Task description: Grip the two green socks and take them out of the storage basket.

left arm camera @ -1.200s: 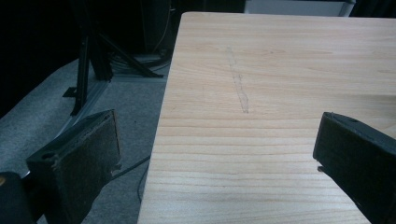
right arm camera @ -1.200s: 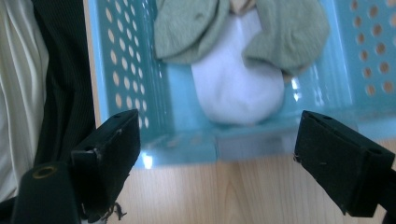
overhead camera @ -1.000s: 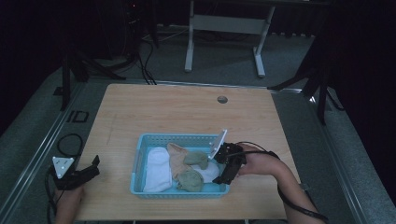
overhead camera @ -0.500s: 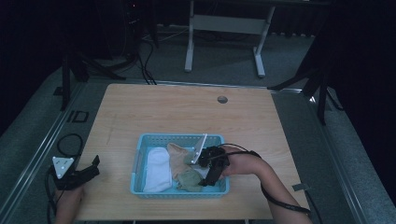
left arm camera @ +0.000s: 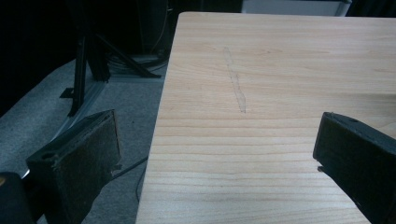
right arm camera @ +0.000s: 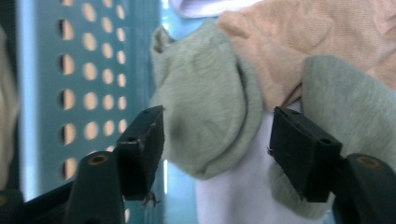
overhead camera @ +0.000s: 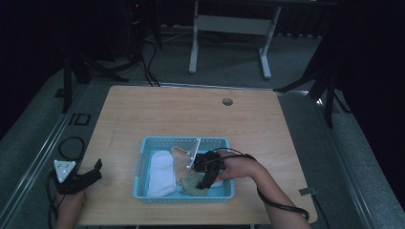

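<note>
Right hand-held gripper [right arm camera: 215, 154] straddling green sock [right arm camera: 205, 121] (jaws apart) in basket [overhead camera: 143, 162].

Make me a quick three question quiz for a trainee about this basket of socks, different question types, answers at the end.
1. True or false: the right claw is already shut on the green sock.
2. Multiple choice: the left claw is A) inside the blue basket, B) near the table's left edge, C) holding the white sock.
3. Fill in: the peach sock lies beside the ____ sock.

Key: 1 false, jaws open around it; 2 B; 3 green.
</note>
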Motion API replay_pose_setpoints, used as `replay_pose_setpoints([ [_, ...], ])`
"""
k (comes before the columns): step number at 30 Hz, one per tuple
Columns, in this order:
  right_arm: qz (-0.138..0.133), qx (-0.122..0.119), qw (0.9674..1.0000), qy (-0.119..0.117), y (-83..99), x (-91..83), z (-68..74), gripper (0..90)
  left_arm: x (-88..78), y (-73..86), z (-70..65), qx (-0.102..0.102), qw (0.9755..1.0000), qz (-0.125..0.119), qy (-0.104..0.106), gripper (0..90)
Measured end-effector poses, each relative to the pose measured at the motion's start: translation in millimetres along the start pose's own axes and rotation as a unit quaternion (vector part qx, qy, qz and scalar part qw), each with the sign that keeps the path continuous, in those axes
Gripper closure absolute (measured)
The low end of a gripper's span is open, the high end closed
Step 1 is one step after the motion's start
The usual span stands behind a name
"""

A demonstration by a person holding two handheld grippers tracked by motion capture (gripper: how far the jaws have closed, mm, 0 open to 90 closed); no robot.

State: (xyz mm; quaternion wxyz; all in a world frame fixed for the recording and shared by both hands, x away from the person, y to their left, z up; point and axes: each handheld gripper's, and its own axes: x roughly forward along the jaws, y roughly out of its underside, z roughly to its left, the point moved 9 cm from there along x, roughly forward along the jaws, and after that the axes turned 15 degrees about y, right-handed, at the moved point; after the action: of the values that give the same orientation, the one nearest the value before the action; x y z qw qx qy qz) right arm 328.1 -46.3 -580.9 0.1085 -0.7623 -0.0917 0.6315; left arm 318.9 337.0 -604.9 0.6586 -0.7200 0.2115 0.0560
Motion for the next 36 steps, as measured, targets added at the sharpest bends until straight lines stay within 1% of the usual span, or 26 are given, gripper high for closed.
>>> replay_pose_setpoints([
  [2,0.004,0.002,1.0,0.003,-0.5,3.7,-0.9,44.3,0.1,-0.1,0.0,0.0,1.0,-0.001,0.0,0.4],
  [3,0.004,-0.003,1.0,0.006,-0.9,5.3,-1.5,51.0,0.0,0.0,0.1,0.0,1.0,0.0,0.0,0.4],
  [4,0.002,-0.007,1.0,0.005,-1.7,6.0,-0.9,57.2,-0.1,0.0,0.1,0.0,1.0,0.0,0.0,0.4],
  [5,0.001,-0.009,1.0,0.003,-2.3,5.8,-0.2,61.0,-0.1,0.1,0.1,0.0,1.0,0.001,0.0,0.4],
  [6,-0.002,-0.012,0.9999,0.005,-3.0,5.4,-0.1,67.5,0.0,0.1,0.2,0.0,1.0,0.001,0.0,0.4],
  [8,-0.004,-0.014,0.9999,0.008,-4.3,2.4,0.1,74.2,0.1,0.1,0.2,-0.001,1.0,0.001,0.0,0.4],
  [9,-0.003,-0.014,0.9999,0.007,-4.7,0.2,1.0,75.5,0.1,0.1,0.2,-0.001,1.0,0.001,0.0,0.4],
  [11,-0.001,-0.019,0.9997,0.012,-4.9,-2.9,1.1,77.5,0.1,0.1,0.2,0.0,1.0,0.001,0.0,0.3],
  [13,0.0,-0.027,0.9996,0.011,-4.9,-6.3,2.2,78.2,0.1,0.1,0.3,0.0,1.0,0.001,0.0,0.4],
  [17,0.001,-0.026,0.9996,0.012,-5.2,-13.5,3.5,78.6,0.2,0.1,0.3,0.0,1.0,0.002,-0.001,0.4],
  [19,-0.007,-0.028,0.9994,0.018,-6.2,-16.4,2.0,78.7,0.2,0.1,0.3,0.0,1.0,0.002,-0.001,0.4],
  [21,-0.004,-0.024,0.9996,0.016,-5.7,-19.7,2.7,78.7,0.2,0.1,0.3,0.0,1.0,0.002,-0.001,0.4],
  [27,-0.031,-0.023,0.9991,0.019,-10.8,-35.5,1.2,78.9,0.6,0.3,0.4,-0.001,1.0,0.002,-0.002,0.4],
  [29,-0.039,-0.021,0.9988,0.02,-11.7,-43.3,-0.5,79.0,0.6,0.3,0.4,0.0,1.0,0.002,-0.002,0.4],
  [33,-0.049,-0.02,0.9981,0.031,-11.1,-59.6,-4.0,79.3,0.5,0.2,0.4,0.0,1.0,0.002,-0.003,0.4],
  [36,-0.067,-0.015,0.9972,0.03,-10.1,-74.9,-5.7,79.4,0.5,0.3,0.4,0.001,1.0,0.003,-0.003,0.4],
])
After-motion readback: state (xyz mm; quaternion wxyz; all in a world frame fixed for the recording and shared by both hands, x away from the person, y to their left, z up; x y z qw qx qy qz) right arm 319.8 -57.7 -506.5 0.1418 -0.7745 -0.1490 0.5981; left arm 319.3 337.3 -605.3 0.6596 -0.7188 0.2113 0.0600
